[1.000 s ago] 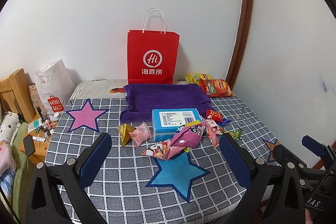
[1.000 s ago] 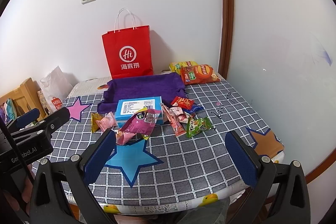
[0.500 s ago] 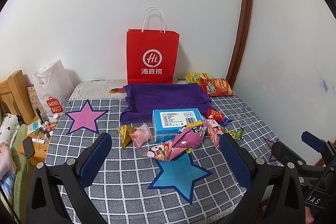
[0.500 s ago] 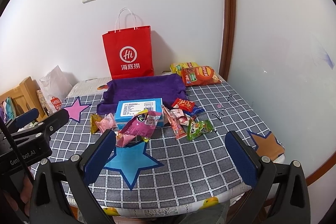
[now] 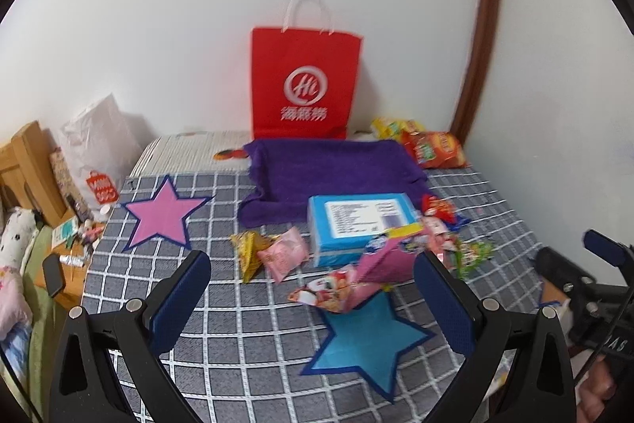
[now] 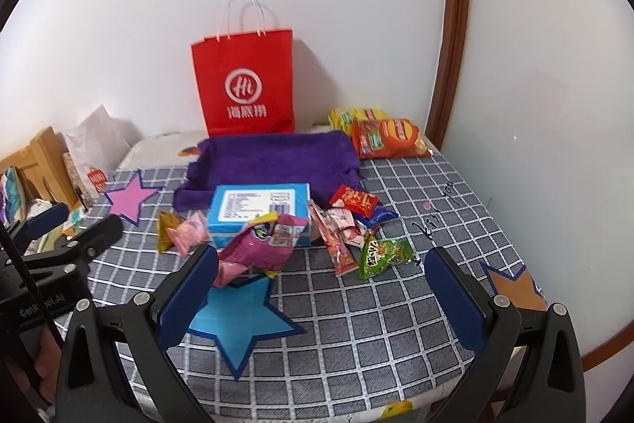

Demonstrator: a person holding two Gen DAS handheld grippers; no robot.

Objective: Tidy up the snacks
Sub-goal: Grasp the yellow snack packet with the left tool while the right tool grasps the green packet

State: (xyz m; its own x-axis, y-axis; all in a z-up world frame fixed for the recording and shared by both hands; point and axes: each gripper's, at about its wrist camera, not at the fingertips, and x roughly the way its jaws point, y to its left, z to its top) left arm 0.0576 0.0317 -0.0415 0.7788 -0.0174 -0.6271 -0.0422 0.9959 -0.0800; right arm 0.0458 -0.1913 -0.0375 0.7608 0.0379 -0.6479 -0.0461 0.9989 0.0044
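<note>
Both claws hang above the near edge of the table (image 6: 416,324), and both stand wide open with nothing between the pads; the left claw (image 5: 313,298) looks toward the heap from the left side, the right claw (image 6: 321,290) from the right.

The snacks lie in a loose heap at the middle of the table, around a blue box (image 6: 259,211); a pink bag (image 6: 265,242) leans on its front, a green pack (image 6: 384,256) lies at 4 o'clock from the box, a red pack (image 6: 354,201) at 2 o'clock, and a small pink pack (image 5: 285,252) touches a yellow one (image 5: 249,248) at 9 o'clock. A purple cloth (image 6: 277,161) is spread behind the box, probably as the place for sorted things; the red bag (image 6: 245,86) stands upright at 12 o'clock against the wall; two big packs (image 6: 390,137) rest in the far right corner.

I judge that no sorting has begun; free room is at the near side, around the blue star (image 6: 241,324), and on the right half; the wall closes the far and right edges, so the approach must come from the front.
</note>
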